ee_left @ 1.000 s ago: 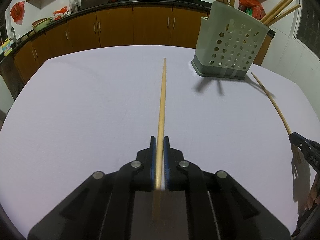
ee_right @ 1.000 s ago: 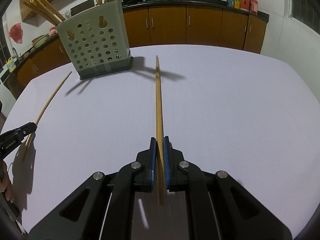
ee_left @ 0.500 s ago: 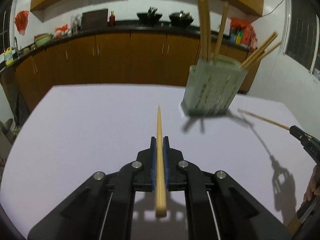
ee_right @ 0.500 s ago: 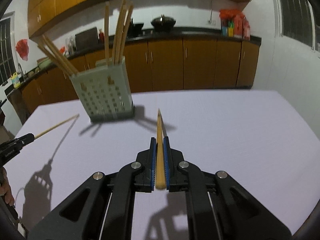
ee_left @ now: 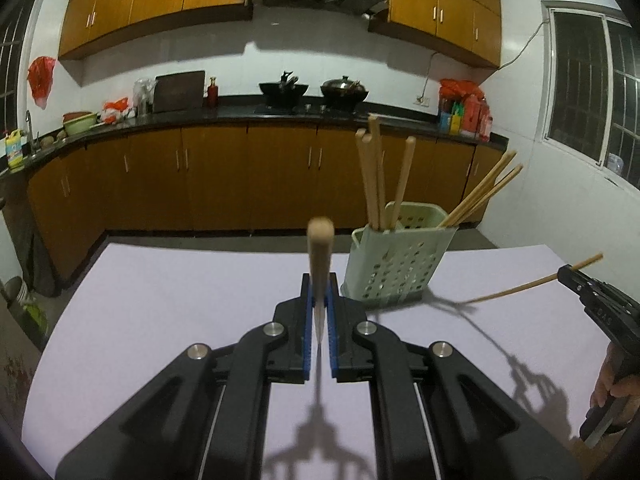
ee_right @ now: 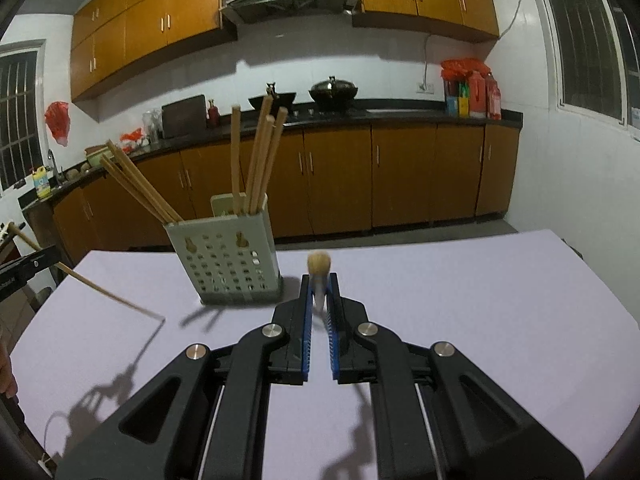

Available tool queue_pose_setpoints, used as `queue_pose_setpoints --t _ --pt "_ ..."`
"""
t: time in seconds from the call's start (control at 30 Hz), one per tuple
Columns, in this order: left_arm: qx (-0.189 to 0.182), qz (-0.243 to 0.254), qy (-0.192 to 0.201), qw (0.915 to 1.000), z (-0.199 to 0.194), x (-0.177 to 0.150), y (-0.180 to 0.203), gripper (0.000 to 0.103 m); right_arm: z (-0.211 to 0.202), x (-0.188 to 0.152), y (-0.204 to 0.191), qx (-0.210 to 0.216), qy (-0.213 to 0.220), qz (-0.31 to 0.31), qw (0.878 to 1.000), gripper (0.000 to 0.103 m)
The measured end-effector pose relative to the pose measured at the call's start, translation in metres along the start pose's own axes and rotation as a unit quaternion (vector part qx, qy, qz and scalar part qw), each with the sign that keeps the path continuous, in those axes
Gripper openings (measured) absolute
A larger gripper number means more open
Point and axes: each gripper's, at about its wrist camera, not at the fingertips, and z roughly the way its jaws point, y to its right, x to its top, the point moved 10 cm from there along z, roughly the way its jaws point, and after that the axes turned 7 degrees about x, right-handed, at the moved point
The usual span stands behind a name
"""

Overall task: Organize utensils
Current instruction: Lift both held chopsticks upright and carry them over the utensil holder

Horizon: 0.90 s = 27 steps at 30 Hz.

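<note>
Since a second ago you've lifted both chopsticks off the table [ee_left: 168, 304]; both now hang in the air. Your left gripper [ee_left: 319, 300] is clamped on one chopstick [ee_left: 320, 248], butt end toward the camera. Your right gripper [ee_right: 319, 300] is clamped on the other chopstick [ee_right: 319, 270]. The green perforated holder [ee_right: 224, 264] stands on the table just ahead, with more chopsticks [ee_right: 256, 164] upright inside.

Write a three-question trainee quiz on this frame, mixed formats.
1. True or false: each tool, left and right, is shut on a chopstick.
2. Where is the holder in the right wrist view? A) left of the right tool B) right of it C) out of view
3. Fill in: the holder stands on the ___.

Key: 1 true; 2 A; 3 table
</note>
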Motion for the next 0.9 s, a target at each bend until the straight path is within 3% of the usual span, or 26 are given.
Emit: queue_pose_setpoints --t 0.47,0.67,0.9 --pt "-0.052 0.017 0.054 0.9971 -0.026 0.054 0.041 0.008 -0.026 0.065 -0.034 0.052 0.061 -0.020 0.997 0.008" --pt "-0.068 0.008 0.117 0.9908 -0.039 0.110 0.071 0.008 -0.039 0.112 -0.057 0.076 0.121 -0.028 0.989 0.008" --pt "-0.055 -0.018 0.192 0.9798 -0.042 0.178 0.079 0.008 -0.037 0.169 -0.066 0.085 0.195 -0.020 0.977 0.008"
